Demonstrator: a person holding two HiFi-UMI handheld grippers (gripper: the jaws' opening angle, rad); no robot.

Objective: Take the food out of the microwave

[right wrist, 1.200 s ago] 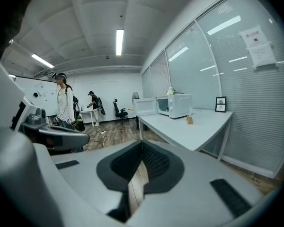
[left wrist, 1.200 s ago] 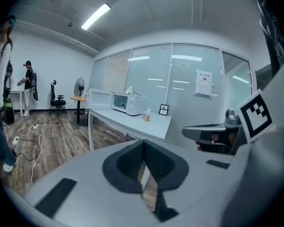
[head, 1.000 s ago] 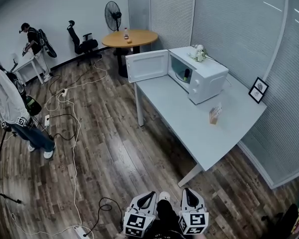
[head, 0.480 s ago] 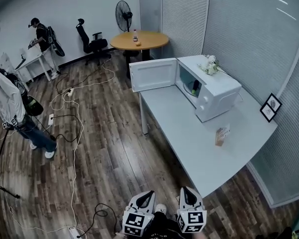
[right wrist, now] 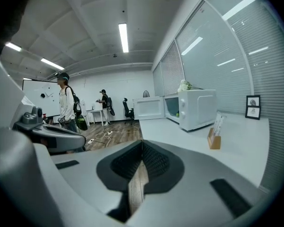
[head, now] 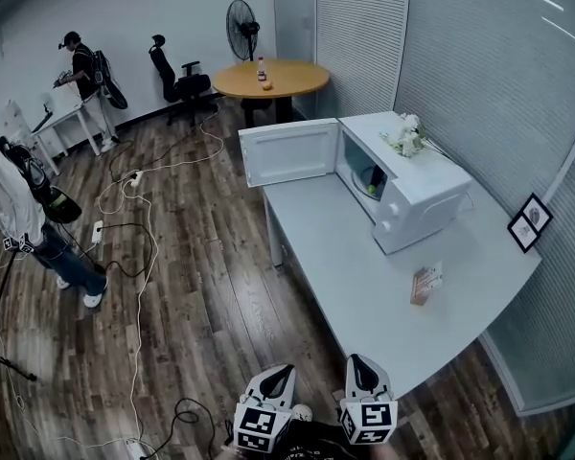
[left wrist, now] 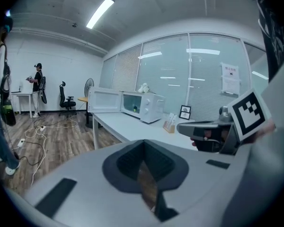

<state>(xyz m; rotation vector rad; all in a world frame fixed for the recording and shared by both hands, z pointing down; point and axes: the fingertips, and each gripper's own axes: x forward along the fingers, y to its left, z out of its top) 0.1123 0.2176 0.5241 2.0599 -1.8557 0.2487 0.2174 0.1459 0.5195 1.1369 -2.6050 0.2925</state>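
A white microwave (head: 417,195) stands on the pale grey table (head: 355,276), its door (head: 289,151) swung wide open to the left. Something green (head: 372,182) sits inside the cavity; it also shows as a small green spot (right wrist: 178,113) in the right gripper view. My left gripper (head: 280,372) and right gripper (head: 356,364) are side by side at the bottom of the head view, short of the table's near corner and far from the microwave. Both are shut with nothing between the jaws. The left gripper view has the microwave (left wrist: 144,108) ahead in the distance.
A wooden card holder (head: 425,284) and a picture frame (head: 530,222) stand on the table; flowers (head: 404,137) lie on the microwave. Cables (head: 139,247) trail over the wood floor. A person (head: 19,209) stands at left, another (head: 81,60) by a far desk. Round table (head: 271,78), fan, chair behind.
The table and microwave have come nearer and shifted in the head view as I walk toward them. Both grippers stay shut and low in the view.
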